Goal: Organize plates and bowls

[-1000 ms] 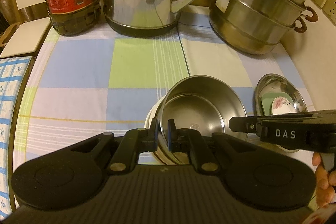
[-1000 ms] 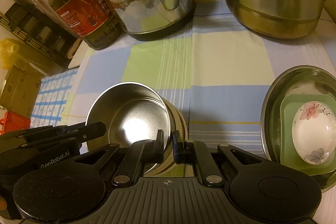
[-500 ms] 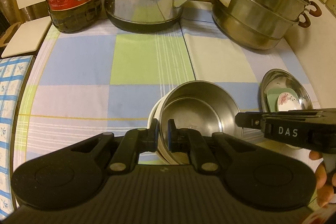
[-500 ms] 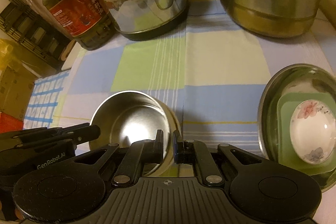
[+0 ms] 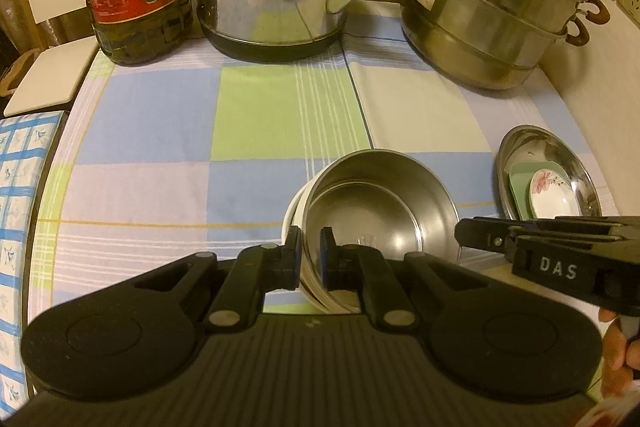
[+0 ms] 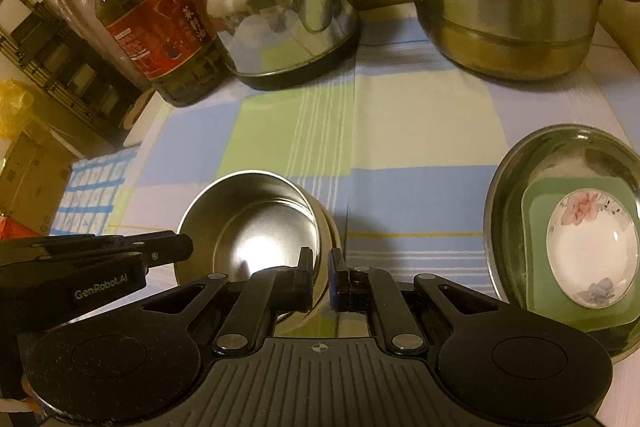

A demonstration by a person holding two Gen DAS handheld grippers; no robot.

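Bowl stack (image 5: 380,211) has slid farther away: shiny steel nested in cream.

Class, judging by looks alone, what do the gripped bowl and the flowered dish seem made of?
Gripped bowl: likely stainless steel, brushed grey with mirror glints. Flowered dish: probably glazed ceramic, possibly melamine; glossy white with printed pink and blue flowers.

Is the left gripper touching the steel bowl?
Touching: the left wrist view shows the left gripper closed on the near rim of the steel bowl.
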